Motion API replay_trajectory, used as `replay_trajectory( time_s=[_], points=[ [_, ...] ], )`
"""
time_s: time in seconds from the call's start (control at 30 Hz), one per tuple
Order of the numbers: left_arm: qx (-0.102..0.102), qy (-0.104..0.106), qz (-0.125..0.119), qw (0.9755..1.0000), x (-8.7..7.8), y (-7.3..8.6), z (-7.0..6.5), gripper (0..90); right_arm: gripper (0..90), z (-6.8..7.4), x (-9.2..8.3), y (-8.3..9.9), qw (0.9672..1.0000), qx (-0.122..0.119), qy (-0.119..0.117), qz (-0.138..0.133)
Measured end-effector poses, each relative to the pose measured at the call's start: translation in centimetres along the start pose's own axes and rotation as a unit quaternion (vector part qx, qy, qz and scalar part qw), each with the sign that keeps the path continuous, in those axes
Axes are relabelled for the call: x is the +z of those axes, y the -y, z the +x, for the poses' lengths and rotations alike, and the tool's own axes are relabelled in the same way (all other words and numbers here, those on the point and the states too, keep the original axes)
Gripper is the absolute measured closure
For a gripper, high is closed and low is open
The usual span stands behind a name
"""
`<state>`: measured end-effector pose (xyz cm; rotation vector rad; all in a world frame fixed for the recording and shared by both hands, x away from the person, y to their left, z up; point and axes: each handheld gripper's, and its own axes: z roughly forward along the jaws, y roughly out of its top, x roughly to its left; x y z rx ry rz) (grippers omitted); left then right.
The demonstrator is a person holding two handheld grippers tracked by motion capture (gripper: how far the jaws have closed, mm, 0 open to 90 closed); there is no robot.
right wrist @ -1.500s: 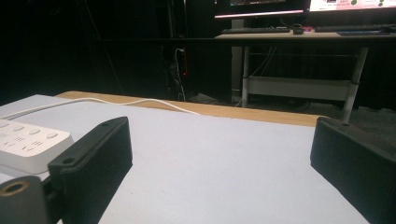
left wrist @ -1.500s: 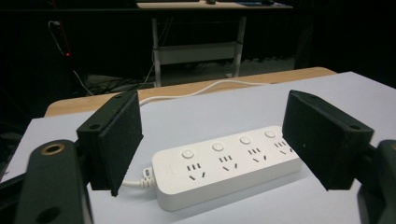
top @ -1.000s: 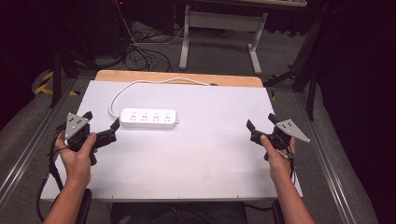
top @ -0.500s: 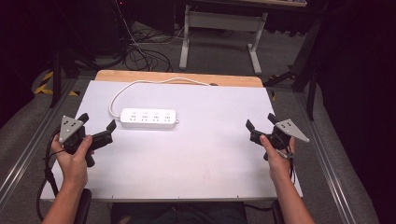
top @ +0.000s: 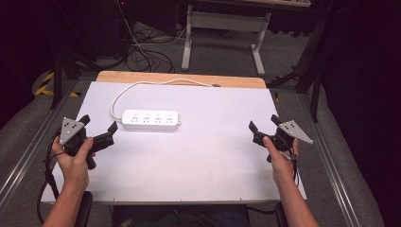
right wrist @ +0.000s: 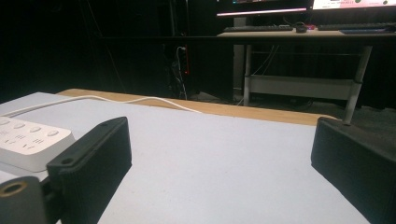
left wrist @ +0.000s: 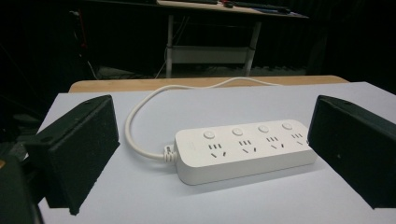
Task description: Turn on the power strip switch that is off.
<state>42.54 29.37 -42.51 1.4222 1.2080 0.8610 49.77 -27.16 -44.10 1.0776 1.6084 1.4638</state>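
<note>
White power strip (top: 150,119) flat on my counter (top: 213,165), left gripper (top: 98,129) just beside it, jaws apart, right gripper (top: 263,128) well apart, jaws apart.

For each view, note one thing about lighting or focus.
High view: white table evenly lit, surroundings dark. Left gripper view: power strip sharp, casting a soft shadow; near jaws soft-edged. Right gripper view: dim, background nearly black, bright glare strip along the top.

Power strip (top: 150,119) lies on table (top: 213,165), left-centre.
</note>
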Motion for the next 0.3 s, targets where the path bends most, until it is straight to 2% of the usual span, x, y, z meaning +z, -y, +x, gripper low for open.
replay_trajectory(
  time_s=[0.3],
  points=[
    [0.0, 0.0, 0.004, 1.0, -0.18, 0.04, 0.04, 3.1, 5.7, 0.04, 0.15, -0.03, 1.0, 0.0, -0.002, -0.001]
  ],
)
